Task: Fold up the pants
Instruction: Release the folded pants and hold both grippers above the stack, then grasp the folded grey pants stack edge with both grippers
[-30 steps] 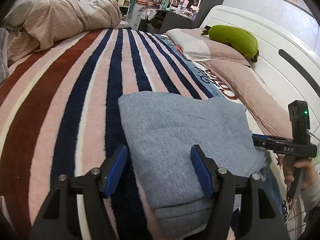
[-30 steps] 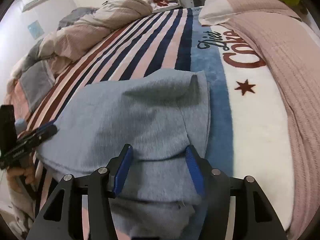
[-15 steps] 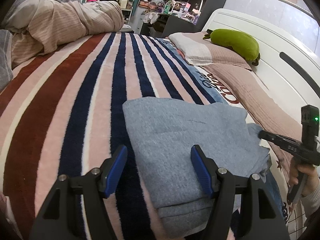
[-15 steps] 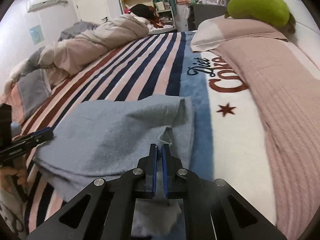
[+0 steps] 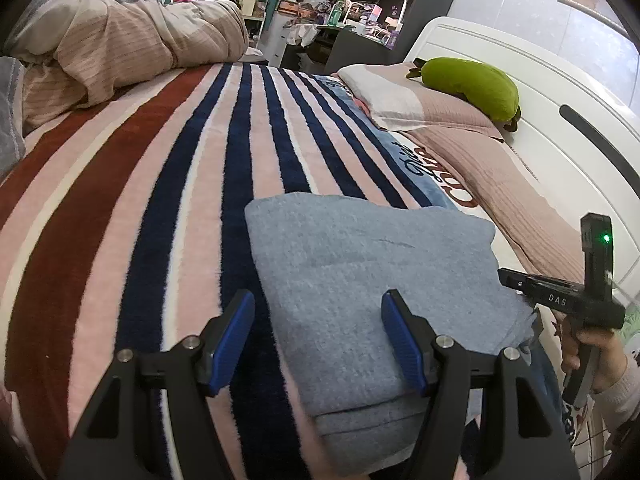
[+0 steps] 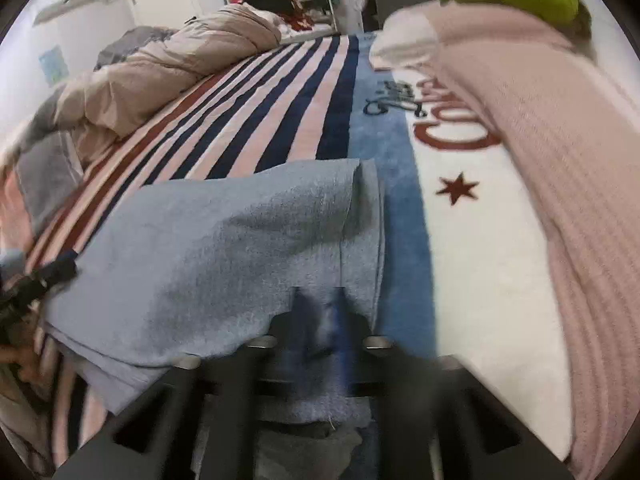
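The grey-blue pants (image 5: pixel 372 276) lie folded in a thick stack on the striped blanket (image 5: pixel 168 184). My left gripper (image 5: pixel 318 340) is open and empty, hovering over the stack's near left edge. In the right wrist view the pants (image 6: pixel 224 248) fill the middle. My right gripper (image 6: pixel 320 316) is motion-blurred, with its blue pads close together over the pants' near right corner; whether cloth is pinched is unclear. The right gripper also shows in the left wrist view (image 5: pixel 560 300) at the stack's right edge.
A rumpled beige duvet (image 5: pixel 128 44) lies at the far left. A pillow (image 5: pixel 392 92) with a green plush (image 5: pixel 472 88) sits by the white headboard (image 5: pixel 560 140). A pink knit cover (image 6: pixel 560 160) runs along the right side.
My right gripper closed half a second ago at the pants' right corner and is now moving, blurred, pads slightly apart. The left gripper stayed open, drifting slightly.
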